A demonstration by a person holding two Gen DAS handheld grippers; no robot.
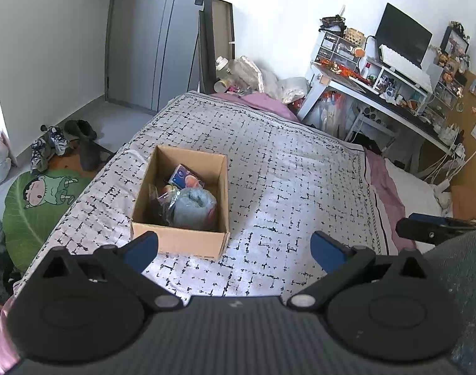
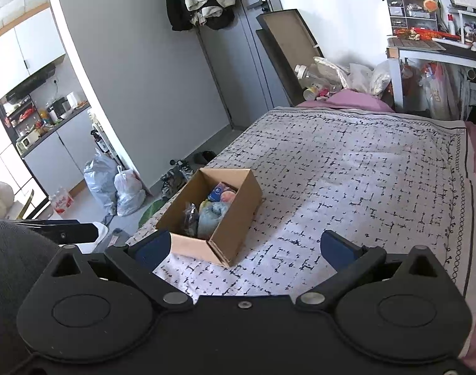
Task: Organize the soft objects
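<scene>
On the patterned bedspread [image 1: 285, 172] sits the cardboard box [image 1: 181, 240] (soft stuff inside), just ahead of the left gripper [image 1: 235, 250] and right gripper [image 2: 245, 248], both wide open, empty.

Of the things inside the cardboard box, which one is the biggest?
The grey-blue rolled cloth. It fills the near right part of the box, while the blue packet at the far end and the dark plastic bag on the left are smaller.

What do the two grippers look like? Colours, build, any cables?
Both match. Left gripper and right gripper: matte black bodies, two round ribbed-edge housings, black linkage arms with silver pivot pins, blue pads on the jaws. No cables or markings show. Grey fabric, maybe a sleeve, sits beside them.
</scene>
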